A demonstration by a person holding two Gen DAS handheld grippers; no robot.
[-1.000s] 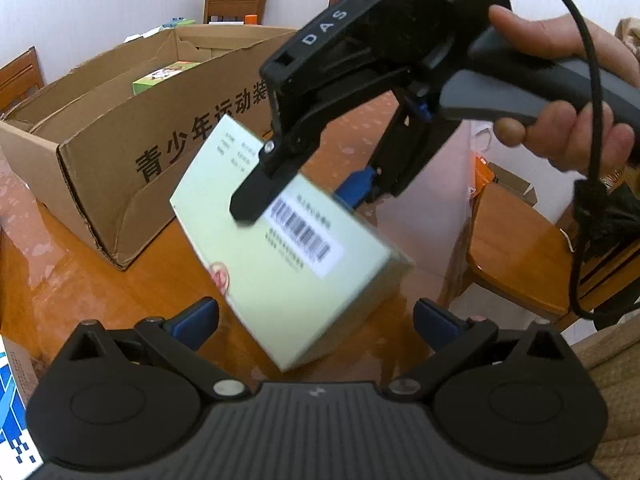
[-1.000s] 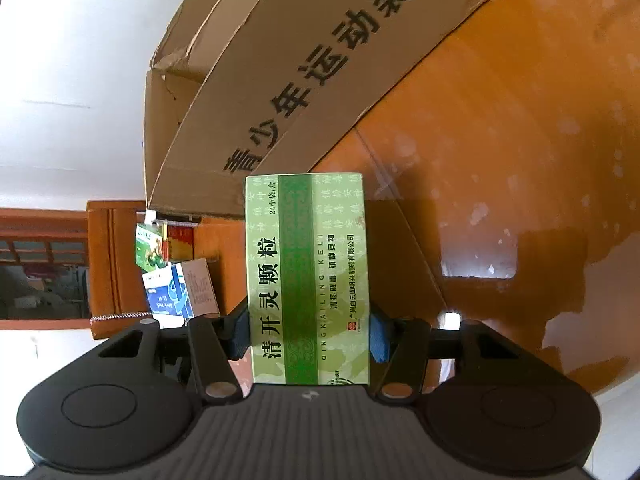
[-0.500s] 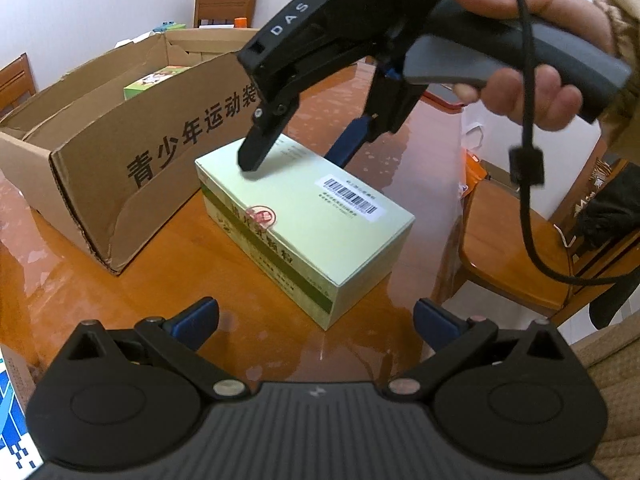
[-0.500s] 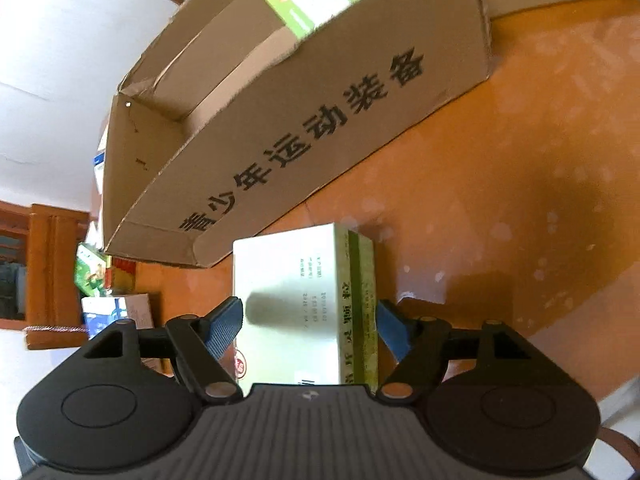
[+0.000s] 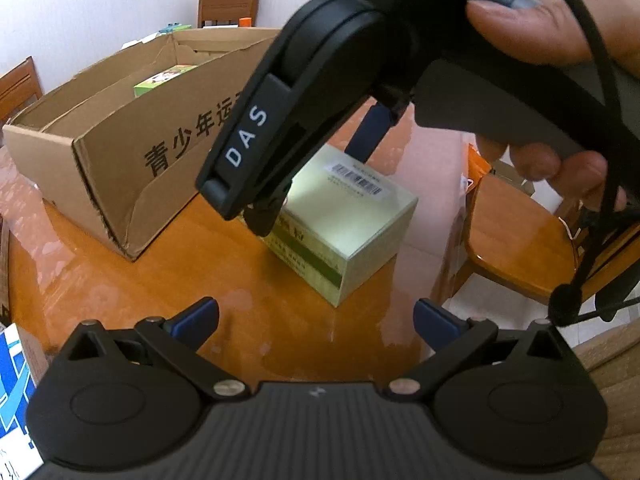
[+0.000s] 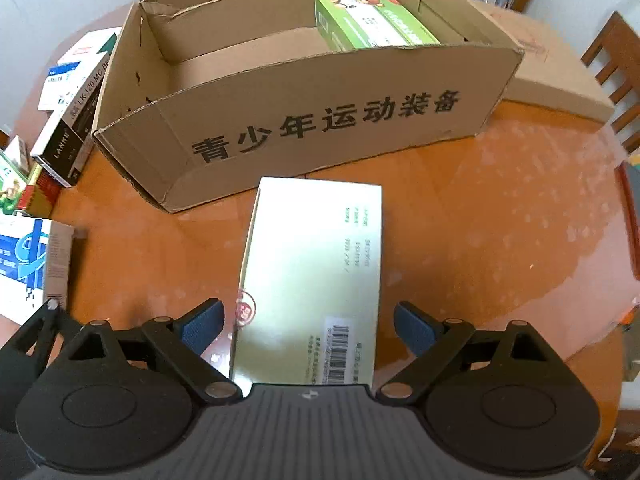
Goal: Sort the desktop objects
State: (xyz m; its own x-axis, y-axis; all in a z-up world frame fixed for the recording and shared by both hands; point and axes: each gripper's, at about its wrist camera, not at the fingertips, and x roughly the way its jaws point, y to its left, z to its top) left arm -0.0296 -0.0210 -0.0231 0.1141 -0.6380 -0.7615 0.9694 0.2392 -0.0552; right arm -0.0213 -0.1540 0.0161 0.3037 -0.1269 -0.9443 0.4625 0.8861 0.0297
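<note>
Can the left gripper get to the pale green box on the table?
Probably not yet: the right gripper, jaws opening, hangs right over the pale green box. The left gripper is open, with bare table before it.

Wooden chairs (image 5: 228, 8) behind table (image 6: 500, 220); white wall (image 5: 100, 8) beyond.

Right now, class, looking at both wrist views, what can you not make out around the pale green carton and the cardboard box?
- Pale green rectangular carton: near end cut off by the right gripper body, right wrist view; jaws opening, clear of it.
- Same carton, left wrist view: far corner hidden behind that gripper's black arm.
- Brown cardboard box: its floor hidden by its own wall, left wrist view.
- Barcode label: digits too small.
</note>
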